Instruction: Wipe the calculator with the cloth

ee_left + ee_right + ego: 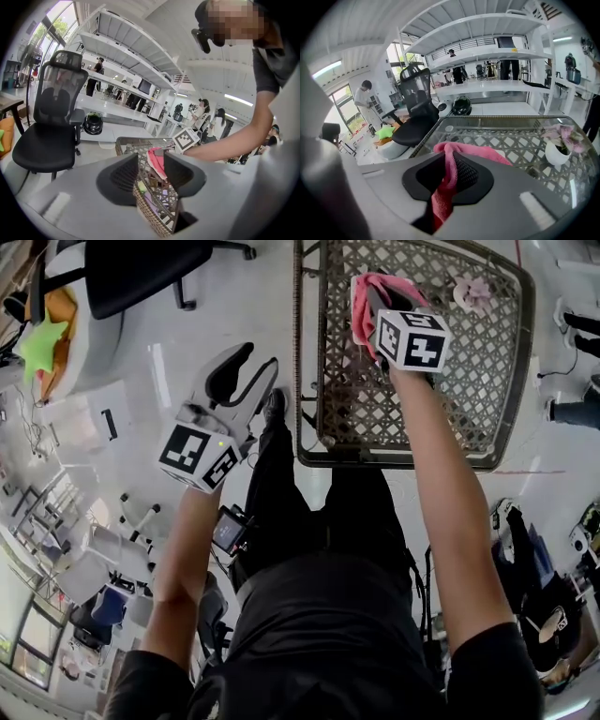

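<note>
Small white pot (pixel 555 152) holds pink flowers, on the glass-topped wicker surface (pixel 487 390). Right tool (pixel 449 174) clenched on pink terry cloth (pixel 480 151) above the surface. Left tool (pixel 246 371) released, beside the surface edge. Only the right gripper view shows the pinch.

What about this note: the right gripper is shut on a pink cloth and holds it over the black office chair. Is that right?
Wrong in one respect. The right gripper is shut on the pink cloth, but holds it over the glass-topped wicker table, not the black office chair, which stands off to the side. The head view shows this.
</note>
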A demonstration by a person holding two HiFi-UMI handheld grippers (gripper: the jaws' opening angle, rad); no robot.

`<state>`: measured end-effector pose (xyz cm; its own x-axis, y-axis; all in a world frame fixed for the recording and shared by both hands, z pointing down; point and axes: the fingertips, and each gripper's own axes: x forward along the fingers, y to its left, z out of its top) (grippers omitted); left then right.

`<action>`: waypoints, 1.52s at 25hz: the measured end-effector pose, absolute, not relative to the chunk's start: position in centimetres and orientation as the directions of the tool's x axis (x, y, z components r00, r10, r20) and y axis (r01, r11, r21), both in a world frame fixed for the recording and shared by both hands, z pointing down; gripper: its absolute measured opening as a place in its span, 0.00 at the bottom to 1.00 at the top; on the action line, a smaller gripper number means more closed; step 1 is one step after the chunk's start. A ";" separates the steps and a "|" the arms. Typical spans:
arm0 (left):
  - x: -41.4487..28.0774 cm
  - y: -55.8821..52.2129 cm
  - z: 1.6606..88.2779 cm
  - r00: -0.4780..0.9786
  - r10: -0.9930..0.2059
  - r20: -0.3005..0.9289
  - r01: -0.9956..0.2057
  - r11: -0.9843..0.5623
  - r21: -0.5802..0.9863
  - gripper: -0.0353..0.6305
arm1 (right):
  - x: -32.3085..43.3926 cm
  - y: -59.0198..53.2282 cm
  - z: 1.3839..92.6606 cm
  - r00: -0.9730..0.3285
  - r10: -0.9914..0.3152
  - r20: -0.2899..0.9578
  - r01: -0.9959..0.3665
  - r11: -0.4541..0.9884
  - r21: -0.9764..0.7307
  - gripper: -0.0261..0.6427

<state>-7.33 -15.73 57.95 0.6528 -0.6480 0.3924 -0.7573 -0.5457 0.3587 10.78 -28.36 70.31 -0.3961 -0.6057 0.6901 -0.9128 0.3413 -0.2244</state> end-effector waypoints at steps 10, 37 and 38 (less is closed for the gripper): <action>-7.5 -15.9 58.4 0.649 -0.650 0.397 -0.761 -0.538 0.363 0.34 | 7.2 -24.3 71.6 -0.461 -0.537 0.706 -0.876 0.402 -0.266 0.09; -5.1 -17.7 57.2 0.678 -0.621 0.393 -0.735 -0.583 0.347 0.34 | 21.6 -17.5 71.1 -0.300 -0.564 0.770 -0.952 0.228 -0.204 0.09; -5.0 -17.7 57.1 0.679 -0.622 0.391 -0.734 -0.584 0.346 0.34 | 22.2 -17.4 70.7 -0.293 -0.572 0.766 -0.955 0.219 -0.201 0.09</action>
<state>-5.00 -17.74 57.06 0.6786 -0.6218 0.3910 -0.7344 -0.5840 0.3459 22.24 -17.44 70.68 -0.2929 -0.5718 0.7664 -0.9547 0.2193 -0.2012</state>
